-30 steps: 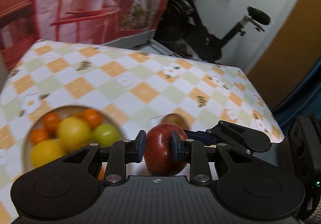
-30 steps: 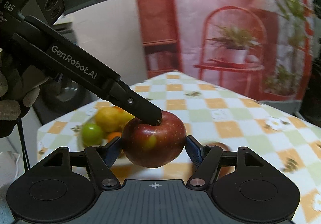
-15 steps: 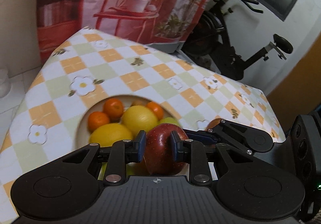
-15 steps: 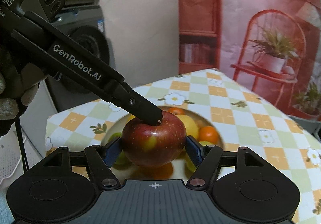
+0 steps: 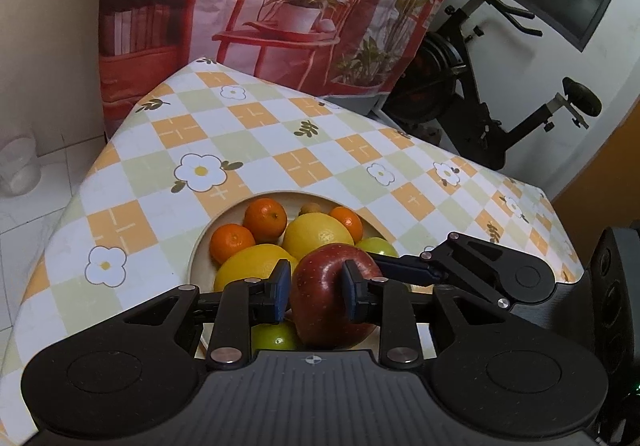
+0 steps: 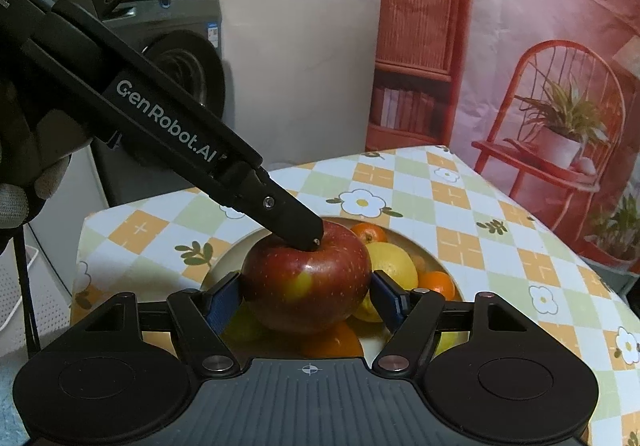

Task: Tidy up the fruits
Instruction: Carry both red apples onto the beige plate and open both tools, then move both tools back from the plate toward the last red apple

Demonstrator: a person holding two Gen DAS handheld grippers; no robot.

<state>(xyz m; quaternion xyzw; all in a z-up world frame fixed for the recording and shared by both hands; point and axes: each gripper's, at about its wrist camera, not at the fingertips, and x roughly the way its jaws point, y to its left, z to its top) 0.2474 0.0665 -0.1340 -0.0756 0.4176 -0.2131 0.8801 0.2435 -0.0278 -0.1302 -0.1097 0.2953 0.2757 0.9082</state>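
Left wrist view, read left to right. Checked worktop (image 5: 256,142) with flower print carries a pale bowl (image 5: 195,258). In the bowl: two oranges (image 5: 265,215) at the back left, a third orange further right, two lemons (image 5: 318,232) in the middle, and a green fruit (image 5: 378,246) at the right rim. A second green fruit shows low, under the fingers.

Left hand-held gripper (image 5: 316,286) is clenched narrowly on the top of a red apple (image 5: 320,310). One blue pad lies against the apple's flank, the other sits in the stem hollow. The apple hangs above the near side of the bowl, over the piled fruit.

Right wrist view, left to right. A gloved hand (image 6: 24,182) sits at the frame edge. The left tool slants down from it, its tip in the apple's stem hollow. Right hand-held gripper (image 6: 306,298) grasps the same apple across its widest part, a pad pressed on each side. Bowl and citrus lie directly below and behind.
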